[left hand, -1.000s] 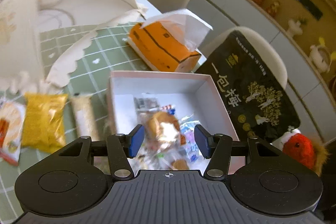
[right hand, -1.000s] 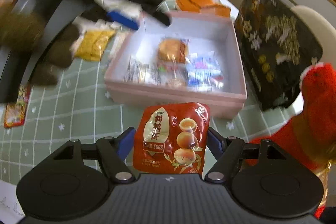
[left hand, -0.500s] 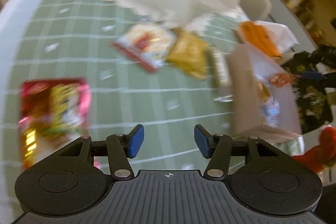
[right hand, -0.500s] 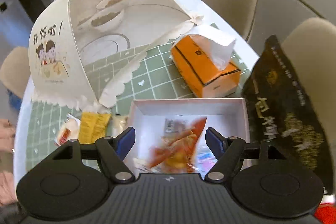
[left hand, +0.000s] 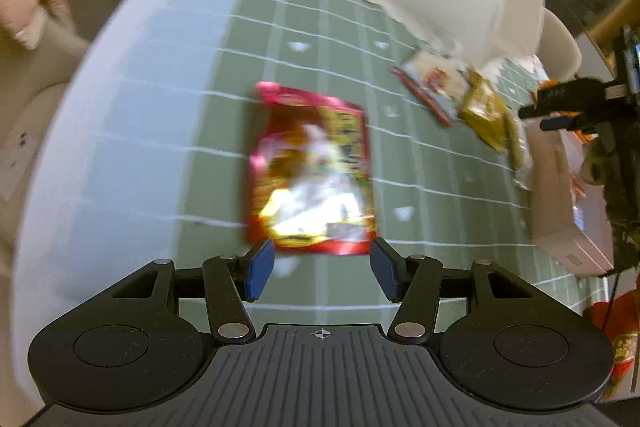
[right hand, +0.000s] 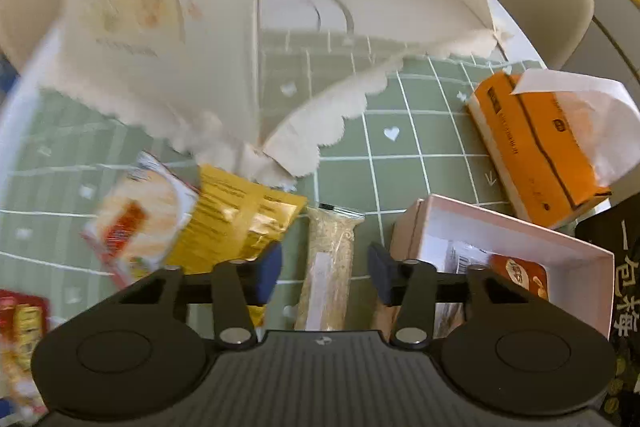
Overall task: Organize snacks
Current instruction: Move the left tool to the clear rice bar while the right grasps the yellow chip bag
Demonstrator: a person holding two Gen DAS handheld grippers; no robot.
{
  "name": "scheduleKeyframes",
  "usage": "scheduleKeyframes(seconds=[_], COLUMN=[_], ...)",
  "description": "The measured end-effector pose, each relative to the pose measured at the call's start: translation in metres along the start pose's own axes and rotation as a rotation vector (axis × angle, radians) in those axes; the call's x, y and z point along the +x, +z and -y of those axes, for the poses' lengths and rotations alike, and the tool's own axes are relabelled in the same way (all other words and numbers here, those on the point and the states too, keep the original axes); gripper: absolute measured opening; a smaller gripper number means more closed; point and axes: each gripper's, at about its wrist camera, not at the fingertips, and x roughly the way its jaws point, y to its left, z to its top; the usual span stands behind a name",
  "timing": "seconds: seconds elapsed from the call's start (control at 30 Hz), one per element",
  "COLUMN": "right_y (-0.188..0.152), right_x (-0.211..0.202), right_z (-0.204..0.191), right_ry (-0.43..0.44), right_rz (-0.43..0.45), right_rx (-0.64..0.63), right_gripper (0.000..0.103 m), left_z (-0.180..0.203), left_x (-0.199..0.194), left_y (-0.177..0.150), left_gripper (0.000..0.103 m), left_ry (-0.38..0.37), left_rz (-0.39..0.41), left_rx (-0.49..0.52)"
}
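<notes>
Now left tool, spread, empty: drop squarely over red packet just ahead, pinch its near edge.

Right tool narrowing, empty, straddling pale bar.

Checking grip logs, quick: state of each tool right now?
Left tool: open, empty, red snack packet just ahead.
Right tool: open but just been closing, pale snack bar between fingers, untouched.
</notes>
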Motion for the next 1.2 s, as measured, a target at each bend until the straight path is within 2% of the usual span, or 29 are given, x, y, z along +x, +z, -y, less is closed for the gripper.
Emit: scheduleKeyframes(seconds=[0.1, 0.17, 0.2, 0.27, 0.43, 0.53, 0.6, 0.63, 0.67, 0.73, 0.87, 0.97, 1.0, 1.07, 1.13, 1.2], right_y=[0.000, -0.005, -0.008, -0.016, -0.057, -0.079, -0.082, -0.079, -0.075, -0.060, -0.030, -0.016, -0.013, -0.006, -0.001, 0.000], right_x=[0.017, 0.026, 0.025, 0.019, -0.011, -0.028, -0.041, -0.047, -0.050, -0.051, -0.022, 0.006, 0.013, 0.021, 0.021, 0.018], right_z=[-0.011, -0.018, -0.021, -0.021, -0.023, -0.031, -0.029, -0.025, -0.021, -0.009, 0.001, -0.014, -0.022, -0.037, -0.048, -0.053], right_ry=[-0.042, -0.089, -0.102, -0.093, 0.169, 0.351, 0.440, 0.454, 0.450, 0.389, 0.304, 0.264, 0.247, 0.212, 0.193, 0.209], right_rz=[-0.018, -0.038, -0.026, -0.027, -0.065, -0.097, -0.067, -0.044, -0.020, 0.040, 0.009, -0.038, -0.042, -0.020, 0.001, 0.009], right_rx=[-0.026, -0.046, -0.046, -0.035, 0.006, -0.028, -0.029, -0.017, -0.001, 0.076, 0.226, 0.273, 0.257, 0.194, 0.134, 0.084], right_gripper=[0.043, 0.037, 0.037, 0.029, 0.029, 0.029, 0.030, 0.036, 0.053, 0.075, 0.077, 0.077, 0.077, 0.084, 0.084, 0.080], left_z=[-0.023, -0.034, -0.037, -0.040, -0.019, 0.006, 0.019, 0.025, 0.029, 0.034, 0.033, 0.027, 0.025, 0.019, 0.014, 0.009], left_x=[-0.005, -0.005, -0.004, -0.003, 0.013, 0.022, 0.025, 0.027, 0.027, 0.028, 0.025, 0.022, 0.021, 0.019, 0.017, 0.015], left_y=[-0.003, -0.004, -0.003, -0.002, 0.009, 0.015, 0.016, 0.016, 0.014, 0.009, -0.004, -0.013, -0.016, -0.021, -0.025, -0.026], left_gripper=[0.058, 0.058, 0.058, 0.058, 0.058, 0.058, 0.058, 0.058, 0.058, 0.058, 0.058, 0.058, 0.058, 0.058, 0.057, 0.054], left_ry=[0.031, 0.045, 0.047, 0.040, 0.003, -0.042, -0.071, -0.079, -0.084, -0.093, -0.082, -0.061, -0.056, -0.046, -0.036, -0.033], left_rz=[0.005, 0.002, -0.001, -0.003, -0.027, -0.040, -0.048, -0.051, -0.052, -0.059, -0.073, -0.080, -0.082, -0.085, -0.085, -0.080], left_rx=[-0.047, -0.073, -0.082, -0.082, -0.033, 0.028, 0.065, 0.078, 0.088, 0.097, 0.094, 0.086, 0.079, 0.062, 0.049, 0.039])
